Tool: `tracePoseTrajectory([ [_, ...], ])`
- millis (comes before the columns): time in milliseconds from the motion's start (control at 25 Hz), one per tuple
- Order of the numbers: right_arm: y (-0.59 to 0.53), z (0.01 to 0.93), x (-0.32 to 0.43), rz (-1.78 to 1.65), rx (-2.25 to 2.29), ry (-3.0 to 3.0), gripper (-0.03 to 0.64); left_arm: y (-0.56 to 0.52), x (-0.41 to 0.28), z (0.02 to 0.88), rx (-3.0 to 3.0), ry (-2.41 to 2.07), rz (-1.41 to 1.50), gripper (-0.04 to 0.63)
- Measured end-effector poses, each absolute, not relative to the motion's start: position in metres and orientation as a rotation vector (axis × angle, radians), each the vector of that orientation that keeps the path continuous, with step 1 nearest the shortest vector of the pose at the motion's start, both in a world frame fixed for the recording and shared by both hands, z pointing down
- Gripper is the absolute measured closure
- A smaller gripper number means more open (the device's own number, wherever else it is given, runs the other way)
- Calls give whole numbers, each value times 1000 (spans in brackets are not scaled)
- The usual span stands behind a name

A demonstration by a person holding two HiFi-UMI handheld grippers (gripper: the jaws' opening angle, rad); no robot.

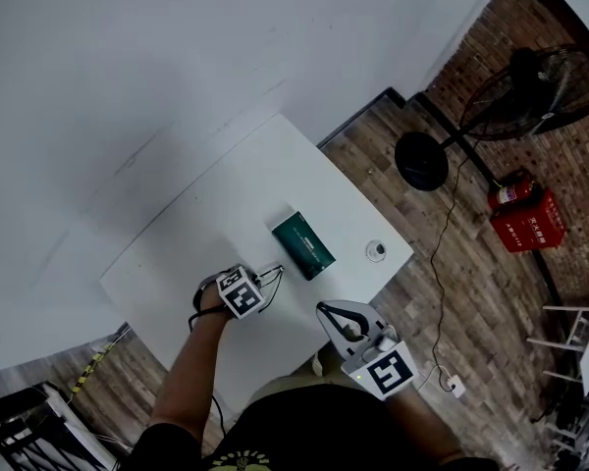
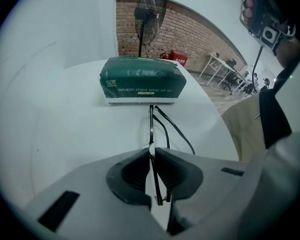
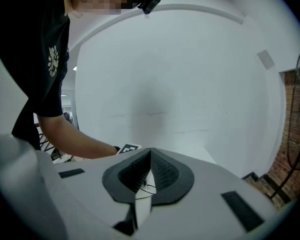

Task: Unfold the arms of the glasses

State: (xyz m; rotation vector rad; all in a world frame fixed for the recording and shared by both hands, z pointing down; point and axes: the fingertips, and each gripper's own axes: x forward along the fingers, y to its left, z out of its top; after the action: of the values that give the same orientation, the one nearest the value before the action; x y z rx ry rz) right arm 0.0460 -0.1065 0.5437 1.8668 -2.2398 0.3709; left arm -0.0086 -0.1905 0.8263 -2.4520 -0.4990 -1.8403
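Thin black wire glasses (image 2: 151, 126) lie on the white table (image 1: 226, 214), their front standing edge-on and the arms (image 2: 176, 130) curving off to the right. My left gripper (image 2: 152, 154) points steeply down and is shut on the frame, which passes between its pads. In the head view the glasses (image 1: 272, 276) show just right of the left gripper (image 1: 250, 290). My right gripper (image 1: 324, 309) hovers near the table's front edge, right of the glasses, shut with nothing in it. In the right gripper view the right gripper (image 3: 150, 151) has its jaws together.
A dark green tissue pack (image 1: 302, 245) lies just beyond the glasses, also in the left gripper view (image 2: 142, 81). A small round object (image 1: 376, 251) sits near the table's right edge. A standing fan (image 1: 530, 91) and a red box (image 1: 525, 219) are on the wood floor.
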Motion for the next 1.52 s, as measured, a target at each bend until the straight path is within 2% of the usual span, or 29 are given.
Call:
tracePoseTrajectory([
  [640,-114,520,37,311,1809,-2331,617,-211,-20,770,-2749,-71,-1552,557],
  [1240,-108,504,19,235,1607,-2442,617,-220,-21,675,-3100,291,-1232,557],
  [1520,-102,495,36,195,1492,-2521,617,-219,-11,643,-3156,521,-1117,557],
])
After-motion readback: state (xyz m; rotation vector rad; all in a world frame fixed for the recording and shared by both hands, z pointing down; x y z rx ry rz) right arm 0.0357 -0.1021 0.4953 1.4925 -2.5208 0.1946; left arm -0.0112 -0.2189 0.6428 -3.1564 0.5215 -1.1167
